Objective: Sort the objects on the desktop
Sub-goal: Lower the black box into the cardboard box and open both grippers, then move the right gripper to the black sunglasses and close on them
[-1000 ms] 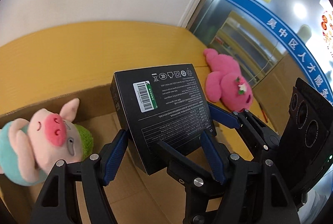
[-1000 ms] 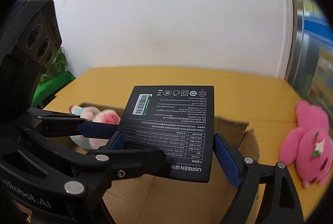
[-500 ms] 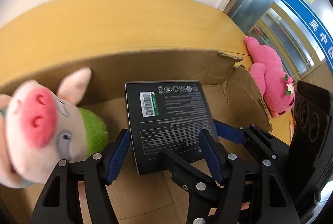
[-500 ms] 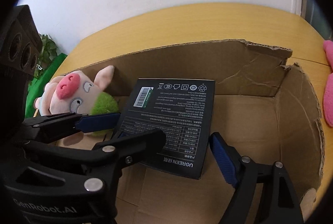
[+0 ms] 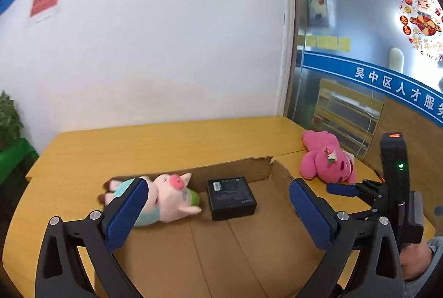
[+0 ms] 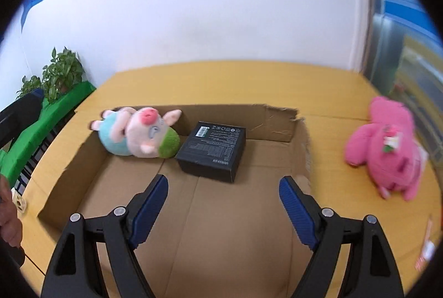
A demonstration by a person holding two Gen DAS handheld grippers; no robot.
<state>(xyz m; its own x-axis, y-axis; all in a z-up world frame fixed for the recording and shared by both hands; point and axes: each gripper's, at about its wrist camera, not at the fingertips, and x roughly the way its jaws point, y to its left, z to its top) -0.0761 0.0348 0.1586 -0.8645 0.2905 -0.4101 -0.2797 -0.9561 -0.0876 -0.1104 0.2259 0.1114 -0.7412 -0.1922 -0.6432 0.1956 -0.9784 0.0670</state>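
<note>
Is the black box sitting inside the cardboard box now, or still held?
Inside: the black box lies flat on the cardboard box floor beside the pig plush, both grippers open and clear of it.

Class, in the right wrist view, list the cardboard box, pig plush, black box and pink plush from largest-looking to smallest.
1. cardboard box
2. pink plush and pig plush: look alike in size, and the fisheye stretches edges, so unranked
3. black box

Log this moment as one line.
black box in carton beside pig | pink plush on table | left gripper open | right gripper open
</note>
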